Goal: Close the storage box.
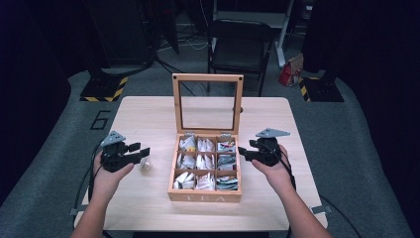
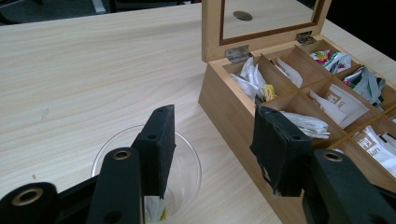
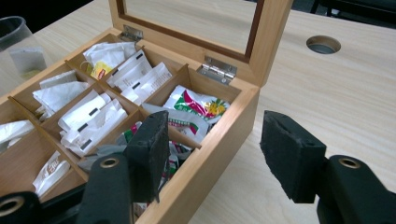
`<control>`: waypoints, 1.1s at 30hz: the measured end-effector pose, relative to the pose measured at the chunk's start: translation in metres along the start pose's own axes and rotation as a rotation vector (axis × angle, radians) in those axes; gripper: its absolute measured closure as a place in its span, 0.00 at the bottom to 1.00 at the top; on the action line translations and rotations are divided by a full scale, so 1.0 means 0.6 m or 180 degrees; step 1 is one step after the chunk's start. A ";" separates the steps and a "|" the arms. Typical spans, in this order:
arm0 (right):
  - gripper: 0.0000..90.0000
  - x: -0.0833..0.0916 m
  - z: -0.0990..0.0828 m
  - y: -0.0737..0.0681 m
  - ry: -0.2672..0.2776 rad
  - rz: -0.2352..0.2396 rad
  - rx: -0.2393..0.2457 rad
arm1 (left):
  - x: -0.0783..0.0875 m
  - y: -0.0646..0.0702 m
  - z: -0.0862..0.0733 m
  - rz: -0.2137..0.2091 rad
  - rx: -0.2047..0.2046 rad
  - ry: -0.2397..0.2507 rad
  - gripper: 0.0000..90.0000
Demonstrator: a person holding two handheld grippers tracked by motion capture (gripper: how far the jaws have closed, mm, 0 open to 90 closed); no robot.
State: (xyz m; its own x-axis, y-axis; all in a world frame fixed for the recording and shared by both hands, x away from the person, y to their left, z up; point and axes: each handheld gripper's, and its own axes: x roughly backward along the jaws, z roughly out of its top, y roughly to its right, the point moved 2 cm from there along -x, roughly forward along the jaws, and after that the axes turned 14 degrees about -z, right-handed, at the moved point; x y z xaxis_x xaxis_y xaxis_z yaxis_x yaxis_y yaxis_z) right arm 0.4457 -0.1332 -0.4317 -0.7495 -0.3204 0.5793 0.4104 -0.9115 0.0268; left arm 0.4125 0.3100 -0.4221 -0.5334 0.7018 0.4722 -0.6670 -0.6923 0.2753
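- Risk first: left tongs hang half open right over a clear plastic cup, with nothing between the pads; one jaw stands over the cup's mouth, so a careless sideways move could, I judge, tip so light a cup and spill it.
- Right tongs also stand half open and empty, straddling the right wall of the tea box; a jaw dragged across that wall might shove the box or catch a packet.
- Closing the glass-paned lid, which stands upright at the box's 12 o'clock edge, could trap packets that stick up above the dividers.
- Cup: on the table at 9 o'clock of the box, just beside it; a single tea bag lies inside.
- Box: nine compartments, all filled. White paper sachets fill the left and middle columns; colourful foil packets sit at the back right, grey ones nearer the front.
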 end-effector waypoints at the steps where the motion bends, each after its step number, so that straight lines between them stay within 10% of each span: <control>1: 0.46 0.000 0.003 0.000 -0.0004 0.0000 0.0001 | 0.000 0.001 0.000 0.0000 -0.0011 0.0012 0.55; 33: 0.47 -0.043 0.097 0.022 -0.0013 0.0025 0.0049 | 0.003 0.005 0.001 -0.0025 -0.0012 0.0024 0.55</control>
State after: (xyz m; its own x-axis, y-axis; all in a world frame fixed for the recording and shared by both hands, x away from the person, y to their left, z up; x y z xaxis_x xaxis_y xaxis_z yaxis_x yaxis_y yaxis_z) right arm 0.5007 -0.1222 -0.3987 -0.7440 -0.3266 0.5830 0.4243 -0.9048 0.0347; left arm 0.4099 0.3092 -0.4198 -0.5322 0.7084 0.4636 -0.6731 -0.6862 0.2758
